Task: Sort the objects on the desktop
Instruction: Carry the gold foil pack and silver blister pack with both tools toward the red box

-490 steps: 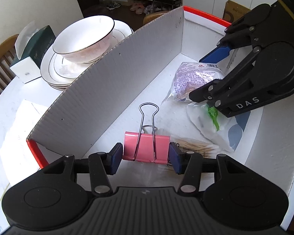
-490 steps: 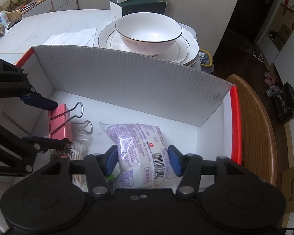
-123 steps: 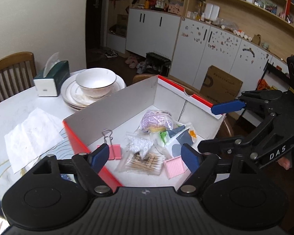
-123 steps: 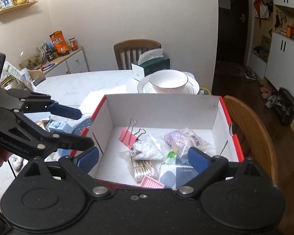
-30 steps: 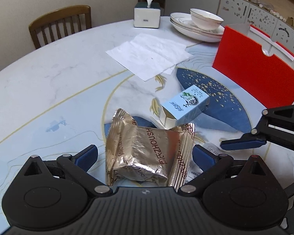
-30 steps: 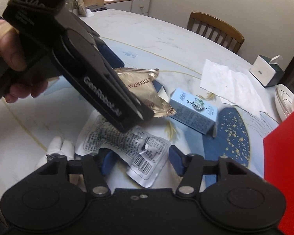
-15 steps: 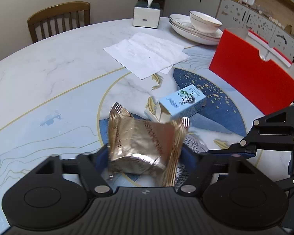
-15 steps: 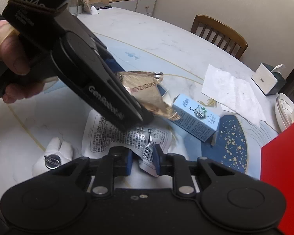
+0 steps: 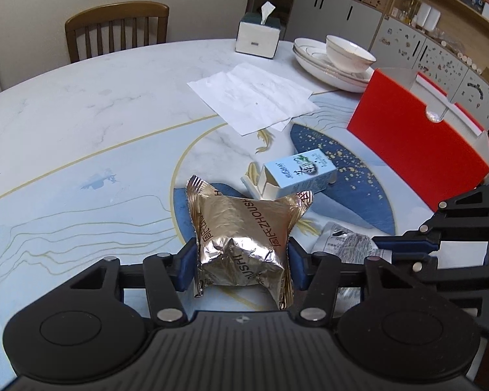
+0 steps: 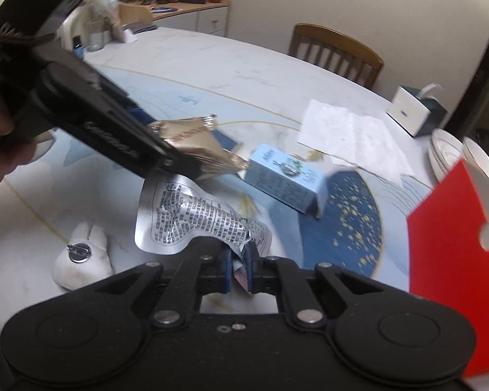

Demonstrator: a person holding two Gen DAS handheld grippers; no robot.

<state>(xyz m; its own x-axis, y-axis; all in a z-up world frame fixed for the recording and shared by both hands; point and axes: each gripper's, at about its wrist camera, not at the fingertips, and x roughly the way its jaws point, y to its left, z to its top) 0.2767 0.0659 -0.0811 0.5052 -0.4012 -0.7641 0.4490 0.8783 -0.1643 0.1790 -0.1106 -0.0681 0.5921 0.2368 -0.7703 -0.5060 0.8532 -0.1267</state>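
Both grippers have closed since a second ago: the left gripper (image 9: 241,260) now pinches the gold foil snack packet (image 9: 244,241), lifted at lower centre, and the right gripper (image 10: 239,268) nips the silver printed sachet (image 10: 195,218) by its edge. Only the right wrist view shows one white plush pin (image 10: 81,257), lower left. One blue carton (image 9: 300,171) lies mid-frame; one red box (image 9: 417,143) sits right.
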